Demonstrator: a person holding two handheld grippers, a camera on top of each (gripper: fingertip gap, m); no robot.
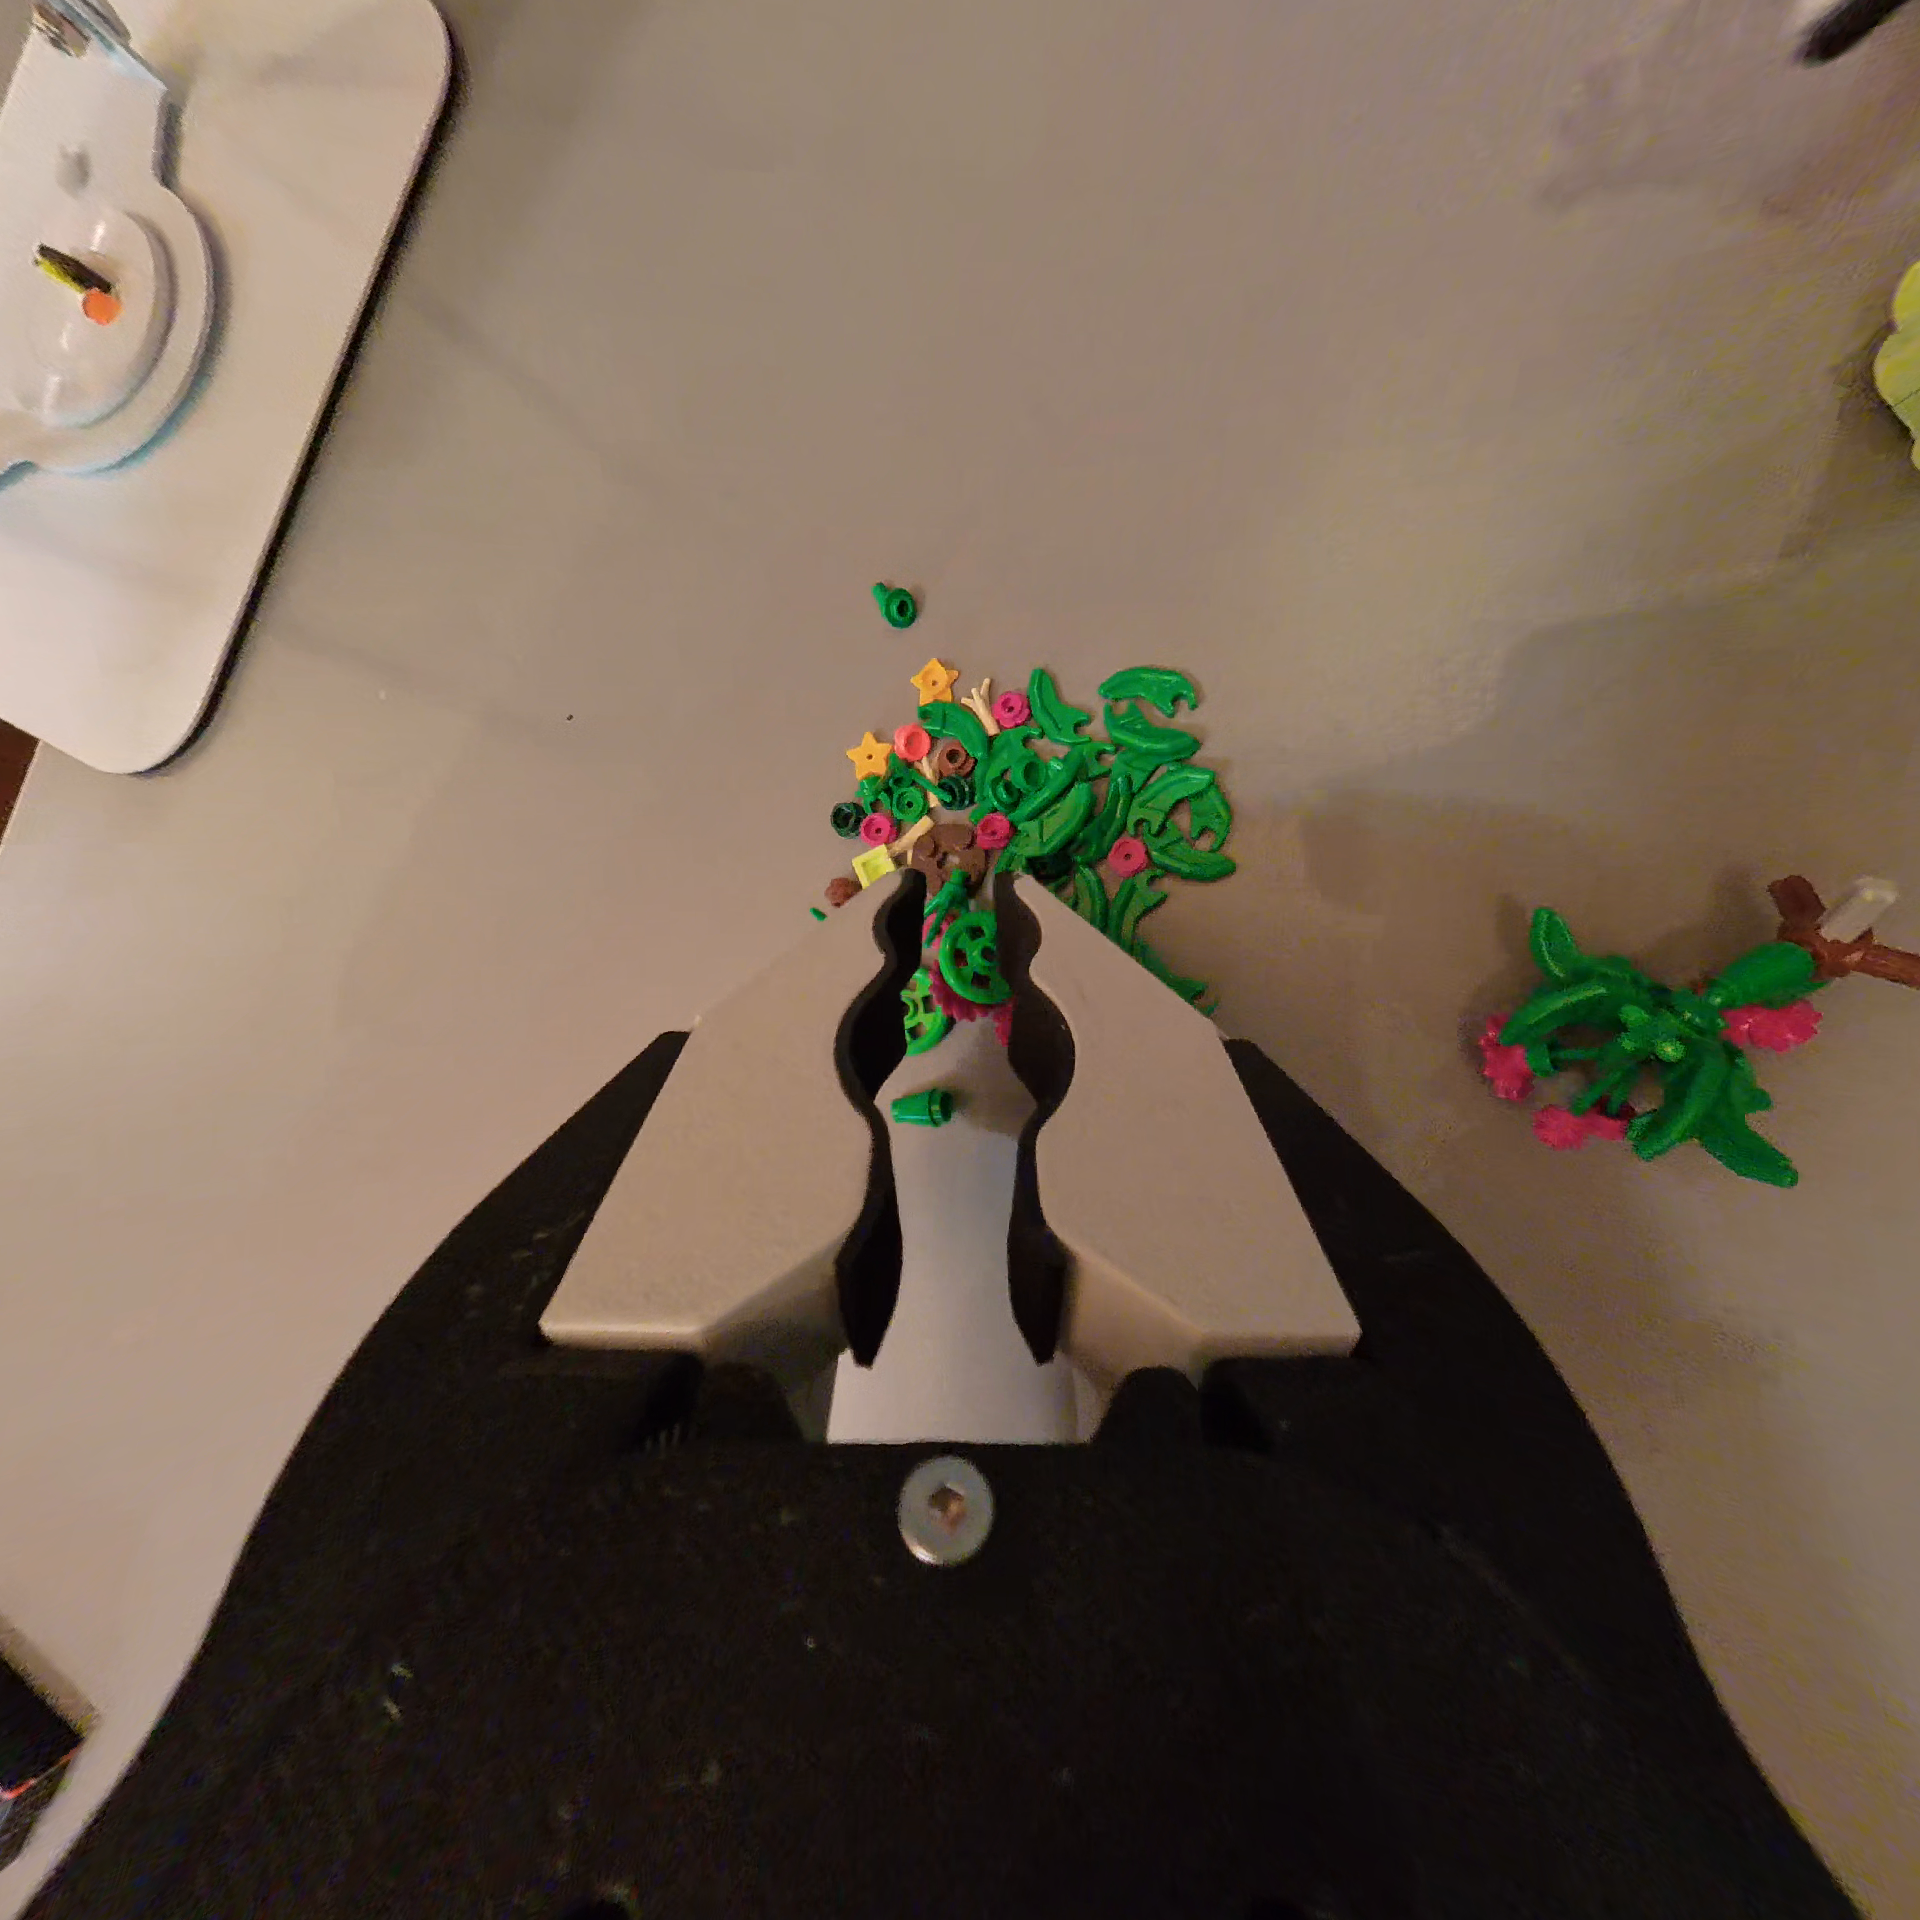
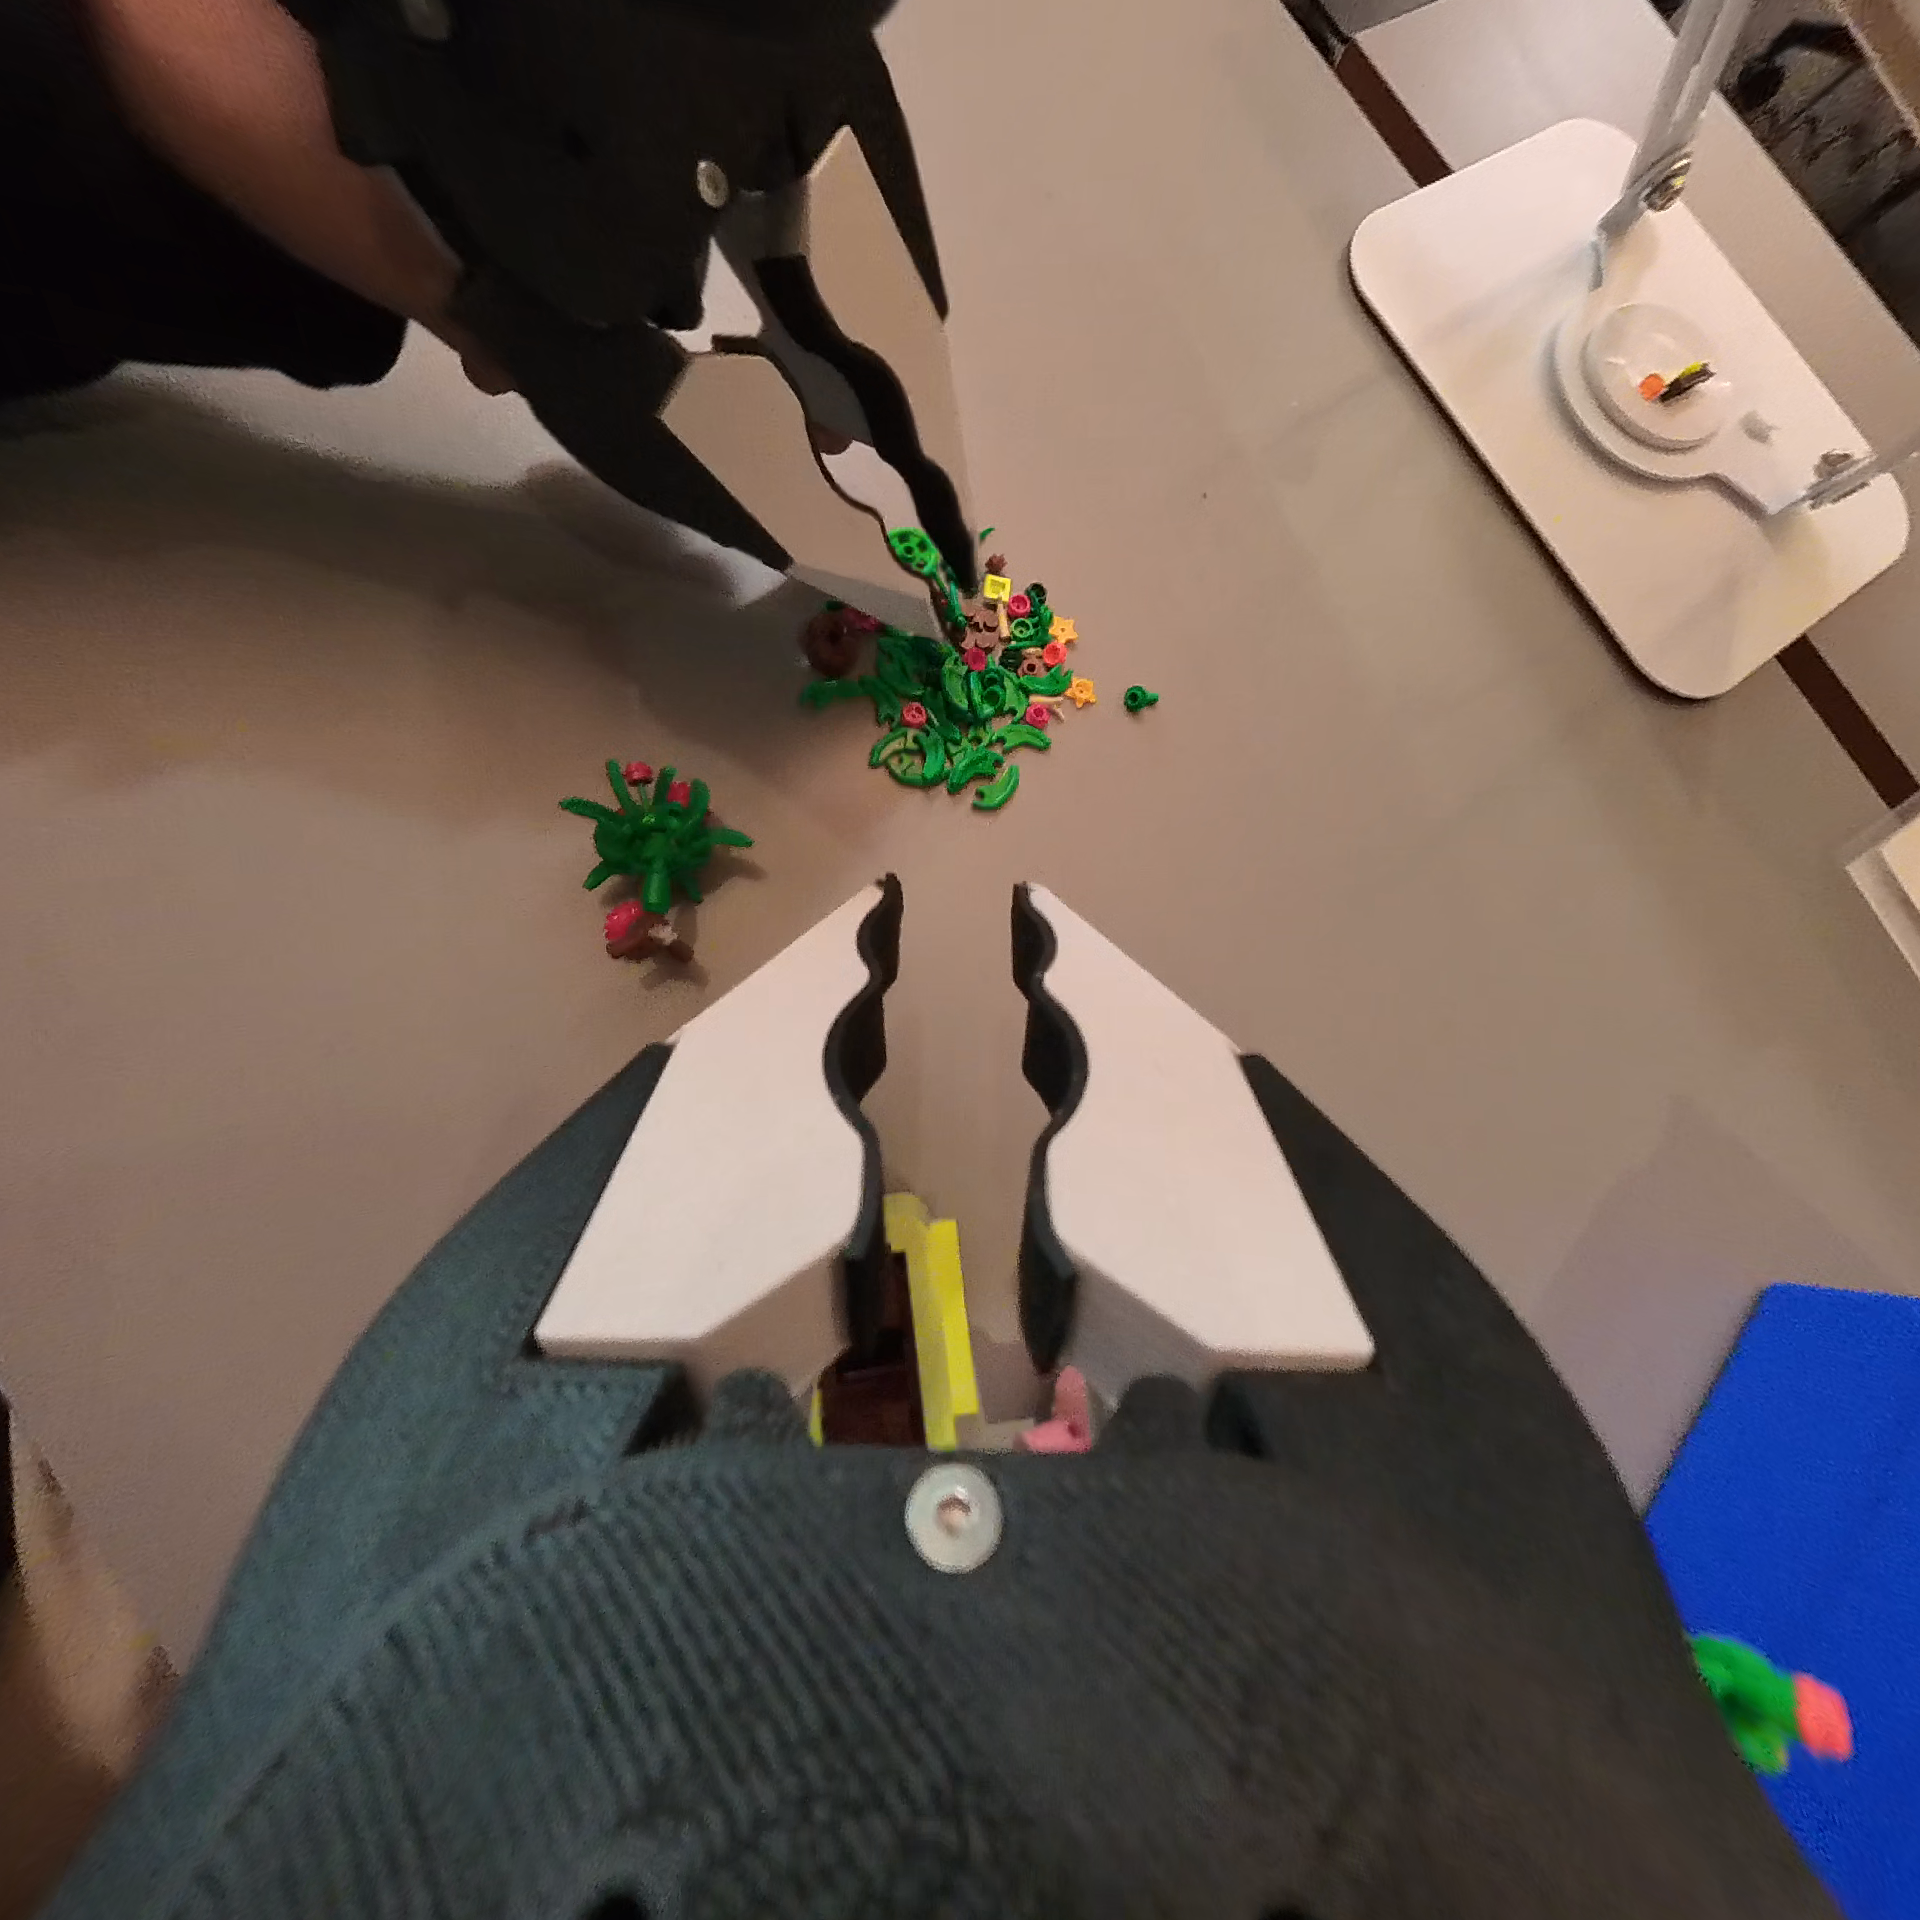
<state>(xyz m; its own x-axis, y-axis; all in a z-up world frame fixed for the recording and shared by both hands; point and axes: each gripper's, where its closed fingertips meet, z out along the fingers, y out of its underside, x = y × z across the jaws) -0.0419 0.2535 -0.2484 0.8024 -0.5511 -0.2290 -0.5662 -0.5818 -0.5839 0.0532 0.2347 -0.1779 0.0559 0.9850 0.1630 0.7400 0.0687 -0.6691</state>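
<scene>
A pile of small toy brick pieces point(image 1: 1049, 800), green leaves, pink studs, yellow stars and brown bits, lies on the grey table; it also shows in the right wrist view point(image 2: 966, 686). My left gripper point(image 1: 958, 888) has its tips at the near edge of the pile, narrowed onto a green round spoked piece point(image 1: 975, 956). From the right wrist view the left gripper point(image 2: 940, 603) points down into the pile with that green piece point(image 2: 912, 545) between its fingers. My right gripper point(image 2: 956, 885) is open and empty above bare table, short of the pile.
A built plant with green leaves and pink flowers point(image 1: 1652, 1049) point(image 2: 655, 831) lies beside the pile. A loose green stud point(image 1: 894, 605) lies beyond it. A white flat stand point(image 1: 208, 364) point(image 2: 1631, 416) sits farther off. A blue baseplate point(image 2: 1797, 1558) is near right. The left gripper's tips are roughly 12 cm from the right gripper's. The loose green stud point(image 1: 894, 605) sits 6 cm or so from the ends of my left fingers. Look for it in the right wrist view point(image 2: 1138, 696) too.
</scene>
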